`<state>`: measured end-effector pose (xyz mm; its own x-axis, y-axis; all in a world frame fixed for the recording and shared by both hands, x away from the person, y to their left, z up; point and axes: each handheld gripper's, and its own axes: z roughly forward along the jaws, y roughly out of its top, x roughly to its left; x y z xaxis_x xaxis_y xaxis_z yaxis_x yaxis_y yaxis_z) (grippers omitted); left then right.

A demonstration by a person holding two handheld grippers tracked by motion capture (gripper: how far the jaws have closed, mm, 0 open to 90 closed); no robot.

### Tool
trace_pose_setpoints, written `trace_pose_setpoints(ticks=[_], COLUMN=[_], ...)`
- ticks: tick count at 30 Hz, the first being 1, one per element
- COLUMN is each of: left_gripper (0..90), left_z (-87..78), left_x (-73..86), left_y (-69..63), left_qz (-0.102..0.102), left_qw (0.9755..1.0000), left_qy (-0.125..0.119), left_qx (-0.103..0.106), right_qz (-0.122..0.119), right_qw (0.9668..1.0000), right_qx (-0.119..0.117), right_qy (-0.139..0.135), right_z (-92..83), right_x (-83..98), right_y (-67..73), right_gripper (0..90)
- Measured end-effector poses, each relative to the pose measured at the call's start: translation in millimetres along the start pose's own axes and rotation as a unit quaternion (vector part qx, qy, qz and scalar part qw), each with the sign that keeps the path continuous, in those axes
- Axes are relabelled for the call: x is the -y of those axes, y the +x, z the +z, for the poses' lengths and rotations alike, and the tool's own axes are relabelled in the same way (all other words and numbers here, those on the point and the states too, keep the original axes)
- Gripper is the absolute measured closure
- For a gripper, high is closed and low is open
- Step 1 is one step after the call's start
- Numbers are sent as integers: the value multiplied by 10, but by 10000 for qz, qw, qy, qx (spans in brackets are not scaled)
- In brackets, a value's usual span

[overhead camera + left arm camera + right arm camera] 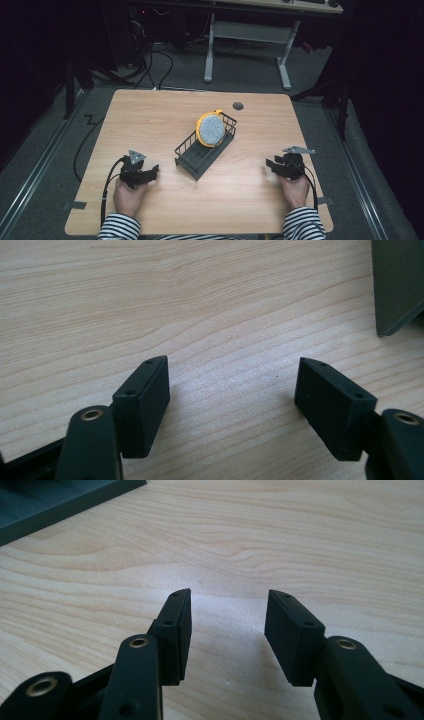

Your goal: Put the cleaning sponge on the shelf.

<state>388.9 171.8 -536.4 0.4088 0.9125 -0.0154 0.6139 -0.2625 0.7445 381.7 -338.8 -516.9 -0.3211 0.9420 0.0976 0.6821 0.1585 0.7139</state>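
Yellow-rimmed grey speckled disc (210, 128) leans upright in the black wire basket (192, 155) mid-desk.
Left gripper (145, 173) and right gripper (274, 165) rest empty, jaws apart, flanking it, likely readying a reach.

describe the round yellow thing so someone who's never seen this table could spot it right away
Start at the wooden table and find the dark wire basket lying at an angle near its middle. The round yellow thing stands on edge at the basket's far end. Its speckled grey face and yellow rim are the one bright spot there.
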Motion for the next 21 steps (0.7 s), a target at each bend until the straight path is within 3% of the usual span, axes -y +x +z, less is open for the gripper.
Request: trace_pose_setpoints(ticks=[5, 13, 21], left_gripper=[307, 307, 334], left_z=[0, 0, -7], left_x=[0, 1, 5], left_y=[0, -1, 0], left_qz=[1, 0, -22], left_qw=[10000, 10000, 10000], left_qy=[0, 0, -16], left_qx=[0, -3, -26], right_qz=[-11, -437, -363], right_qw=[10000, 9980, 9982], right_qx=[26, 442, 471], right_qy=[-3, -98, -90], right_z=[22, 62, 66], right_x=[43, 137, 135], right_y=[13, 97, 88], right_gripper=[519, 423, 394])
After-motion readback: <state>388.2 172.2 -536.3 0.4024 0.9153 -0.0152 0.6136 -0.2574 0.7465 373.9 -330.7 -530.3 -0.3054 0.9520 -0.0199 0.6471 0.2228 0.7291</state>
